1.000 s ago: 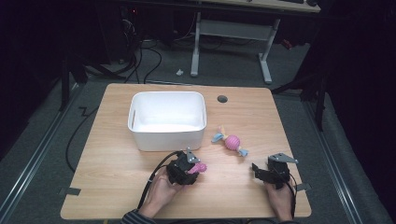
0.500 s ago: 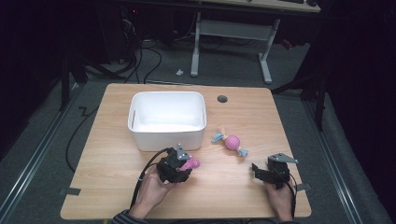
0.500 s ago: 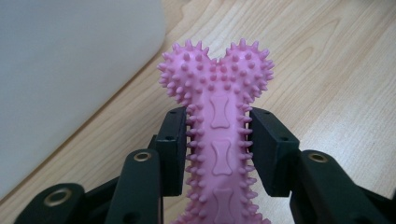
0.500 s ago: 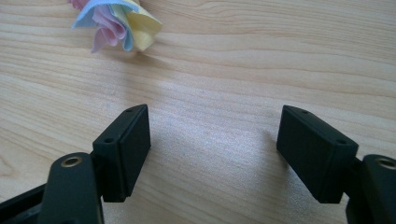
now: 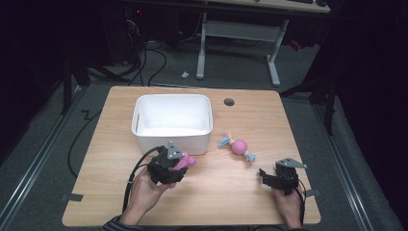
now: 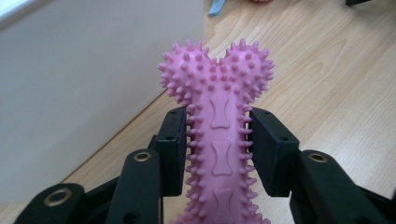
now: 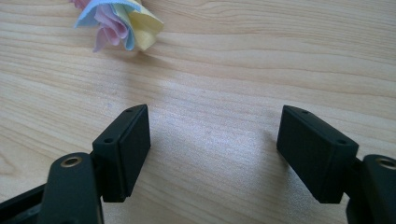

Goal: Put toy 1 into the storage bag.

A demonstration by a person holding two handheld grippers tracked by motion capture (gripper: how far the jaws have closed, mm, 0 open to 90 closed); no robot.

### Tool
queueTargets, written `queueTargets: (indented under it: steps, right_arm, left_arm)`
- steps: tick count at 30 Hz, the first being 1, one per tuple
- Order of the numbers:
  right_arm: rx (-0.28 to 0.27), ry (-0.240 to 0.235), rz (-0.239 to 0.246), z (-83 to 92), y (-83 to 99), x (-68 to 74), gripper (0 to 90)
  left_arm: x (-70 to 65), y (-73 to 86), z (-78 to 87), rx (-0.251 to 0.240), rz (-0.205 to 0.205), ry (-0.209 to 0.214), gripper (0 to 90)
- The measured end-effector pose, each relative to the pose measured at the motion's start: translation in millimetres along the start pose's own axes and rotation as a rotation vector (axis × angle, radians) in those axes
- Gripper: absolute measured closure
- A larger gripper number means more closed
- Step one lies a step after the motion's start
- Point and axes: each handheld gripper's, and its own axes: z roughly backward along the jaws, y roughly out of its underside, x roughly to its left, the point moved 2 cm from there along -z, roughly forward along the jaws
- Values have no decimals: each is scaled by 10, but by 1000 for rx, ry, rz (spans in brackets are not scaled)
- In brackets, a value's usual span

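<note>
A pink spiky bone-shaped toy (image 6: 215,121) is clamped between the jaws of my left gripper (image 6: 215,140). In the high view the left gripper (image 5: 169,166) holds the pink toy (image 5: 184,161) just in front of the white bin (image 5: 172,120), above the table. A pink ball toy with coloured fabric tails (image 5: 237,147) lies on the table right of the bin; one tail end (image 7: 119,21) shows at the top of the right gripper view. My right gripper (image 5: 269,179) sits near the front right of the table, open, with bare wood between its jaws (image 7: 215,149).
The wooden table (image 5: 250,202) has a round cable hole (image 5: 229,102) behind the bin. The bin's white wall (image 6: 79,74) stands close on the left in the left gripper view. Cables and desk legs stand on the dark floor beyond.
My left gripper with the pink toy has moved left and slightly toward the bin's front wall. The right gripper has stayed put.
</note>
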Motion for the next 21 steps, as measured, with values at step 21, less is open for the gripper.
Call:
queueTargets:
  steps: [21]
  right_arm:
    - [1, -7, 5, 0, -1, 2, 254]
  left_arm:
    - [305, -214, 531, -78, 46, 29, 586]
